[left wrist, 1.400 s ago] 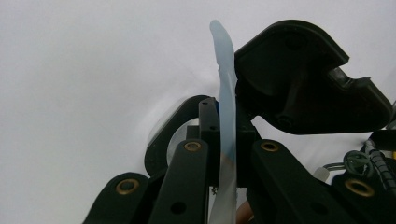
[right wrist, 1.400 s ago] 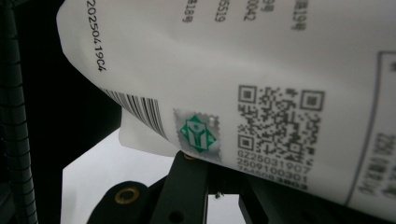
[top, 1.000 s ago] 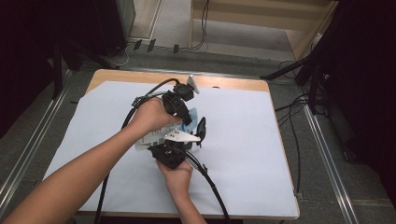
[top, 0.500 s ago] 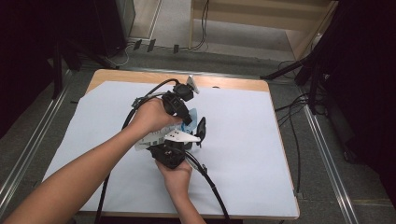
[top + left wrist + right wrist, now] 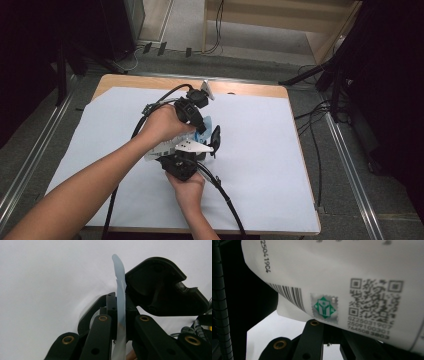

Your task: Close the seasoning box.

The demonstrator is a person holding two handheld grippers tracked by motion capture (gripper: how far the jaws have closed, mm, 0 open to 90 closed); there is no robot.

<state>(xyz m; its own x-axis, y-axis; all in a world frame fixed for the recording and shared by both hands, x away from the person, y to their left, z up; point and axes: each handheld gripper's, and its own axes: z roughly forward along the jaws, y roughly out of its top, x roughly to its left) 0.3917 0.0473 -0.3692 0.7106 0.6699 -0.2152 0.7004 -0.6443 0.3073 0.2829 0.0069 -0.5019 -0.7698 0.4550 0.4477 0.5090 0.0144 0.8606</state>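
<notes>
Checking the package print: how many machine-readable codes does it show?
2: a QR code at right and a barcode at left, on the white package; more may be hidden.

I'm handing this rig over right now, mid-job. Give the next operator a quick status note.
Left claw: shut on the pale blue edge of the packet.
Right claw: at the packet's white printed side, below the barcode; its grip is hidden.
Both meet at the middle of the table, packet lifted off the white sheet.
Done: packet picked up.
Left: nothing looks opened or set down yet; check the right grip first.
</notes>
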